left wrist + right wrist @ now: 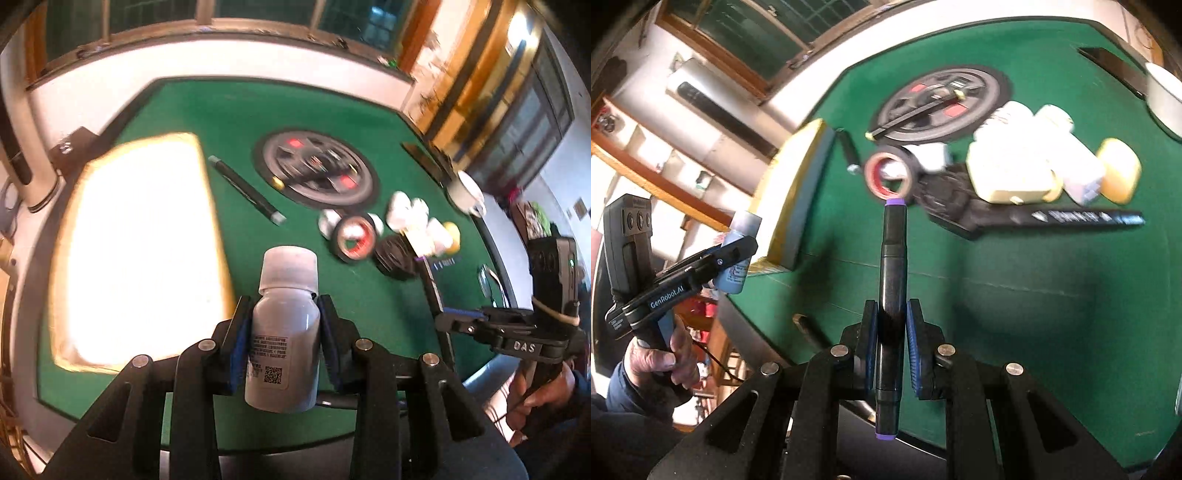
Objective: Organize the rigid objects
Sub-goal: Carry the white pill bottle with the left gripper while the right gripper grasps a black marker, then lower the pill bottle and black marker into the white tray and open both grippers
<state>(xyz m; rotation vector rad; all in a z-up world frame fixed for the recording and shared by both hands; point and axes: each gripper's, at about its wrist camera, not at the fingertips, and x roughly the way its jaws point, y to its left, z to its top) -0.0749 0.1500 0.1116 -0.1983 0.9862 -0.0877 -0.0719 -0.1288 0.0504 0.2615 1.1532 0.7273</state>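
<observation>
My left gripper [284,308] is shut on a white plastic bottle [282,339] with a pale cap and a printed label, held upright above the green table [229,122]. In the right wrist view the same gripper [740,245] shows at the left with the bottle [737,275], off the table's edge. My right gripper [891,314] is shut on a black marker [893,266] with purple ends, pointing away over the felt. It also appears at the right of the left wrist view [441,314]. A bright, yellow-rimmed tray [140,251] lies on the table's left side.
A black pen [245,188] lies beside the tray. Further right cluster a tape roll [354,238], a black round object [395,258], white bottles [410,214], a yellow item [1119,175] and another marker [1071,218]. A round dial [317,170] sits mid-table; a white bowl [465,190] stands far right.
</observation>
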